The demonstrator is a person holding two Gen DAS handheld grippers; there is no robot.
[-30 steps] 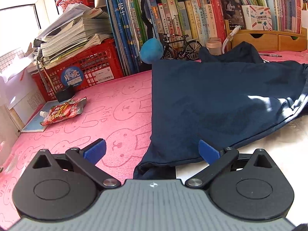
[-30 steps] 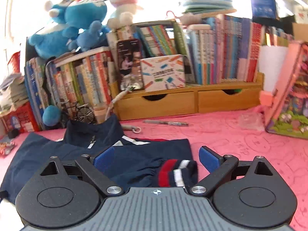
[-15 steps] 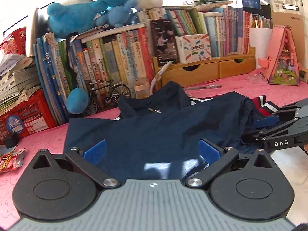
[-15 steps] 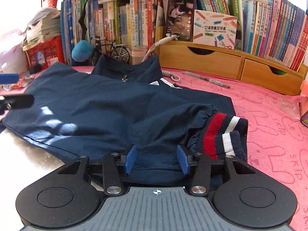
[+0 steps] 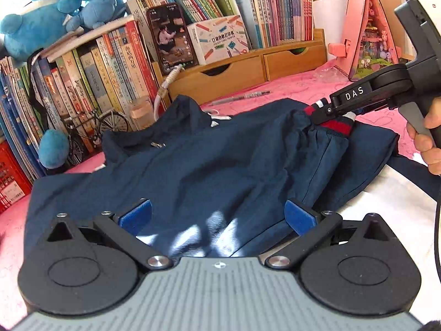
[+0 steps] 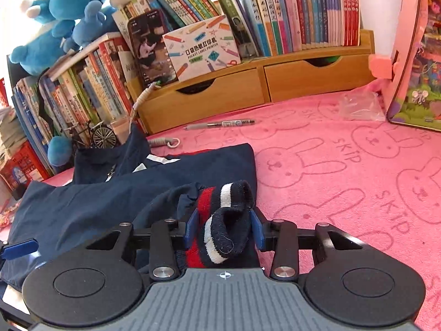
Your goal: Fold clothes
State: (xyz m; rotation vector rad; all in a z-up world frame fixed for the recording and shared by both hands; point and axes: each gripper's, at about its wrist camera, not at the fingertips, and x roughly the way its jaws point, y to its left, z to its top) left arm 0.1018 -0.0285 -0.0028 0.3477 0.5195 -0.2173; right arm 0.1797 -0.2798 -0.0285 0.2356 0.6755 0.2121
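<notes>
Left wrist view first: my left gripper [image 5: 217,215] hangs over the near hem of the navy jacket [image 5: 209,165], its blue pads spread wide with cloth below them but nothing pinched. The jacket lies spread on the pink bunny mat [image 5: 300,82], collar toward the books, near edge at the front of the mat. I judge it light, limp and somewhat slick, so it will sag and slide when lifted; the firm places to take are the hem, the collar and the ribbed cuff.

Further right, the right wrist view shows my right gripper [image 6: 223,227] closing on the striped cuff [image 6: 223,220]. The knit rib is bunched between the pads, which already touch it on both sides. That rib is thick and springy, a better hold than the smooth sleeve cloth, though it may roll out if I pull hard.

Counted: one jacket, one cuff showing, two grippers. Behind it stand one pen [image 6: 220,124], one phone [image 6: 150,48], one toy bicycle [image 6: 93,135] and two wooden drawers [image 6: 259,88].
</notes>
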